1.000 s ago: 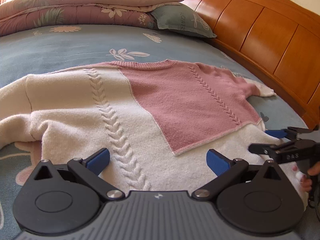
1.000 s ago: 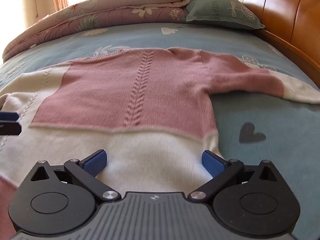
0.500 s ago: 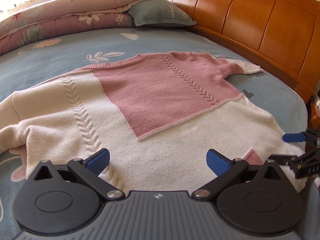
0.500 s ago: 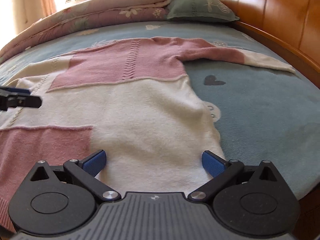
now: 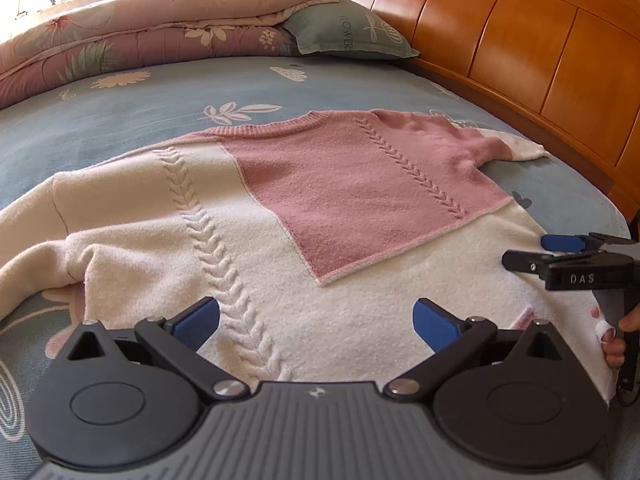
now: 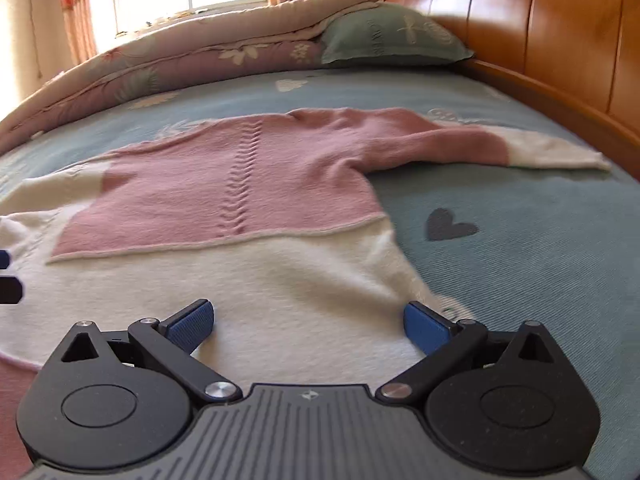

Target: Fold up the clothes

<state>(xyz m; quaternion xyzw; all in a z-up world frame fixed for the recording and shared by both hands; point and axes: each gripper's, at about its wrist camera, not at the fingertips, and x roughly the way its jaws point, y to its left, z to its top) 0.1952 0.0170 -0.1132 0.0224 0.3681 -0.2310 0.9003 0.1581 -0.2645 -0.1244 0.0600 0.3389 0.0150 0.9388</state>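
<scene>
A pink and cream knit sweater (image 5: 340, 200) lies spread flat on the blue bed, neckline away from me; the right wrist view shows it too (image 6: 240, 184). One sleeve (image 6: 520, 148) stretches toward the headboard; the other sleeve (image 5: 28, 248) trails off left. My left gripper (image 5: 316, 322) hovers open over the cream hem, nothing between its fingers. My right gripper (image 6: 308, 322) is open above the hem's right part, also seen from the side (image 5: 536, 252) with a hand (image 5: 612, 336) on its handle.
A wooden headboard (image 5: 520, 52) runs along the right. A grey-green pillow (image 5: 344, 32) and a folded floral quilt (image 5: 140, 44) lie at the far end below a window. Bare blue sheet (image 6: 520, 240) lies right of the sweater.
Both grippers have moved forward over the sweater's hem after drawing back half a second ago. The sweater has not shifted, and both stay open.
</scene>
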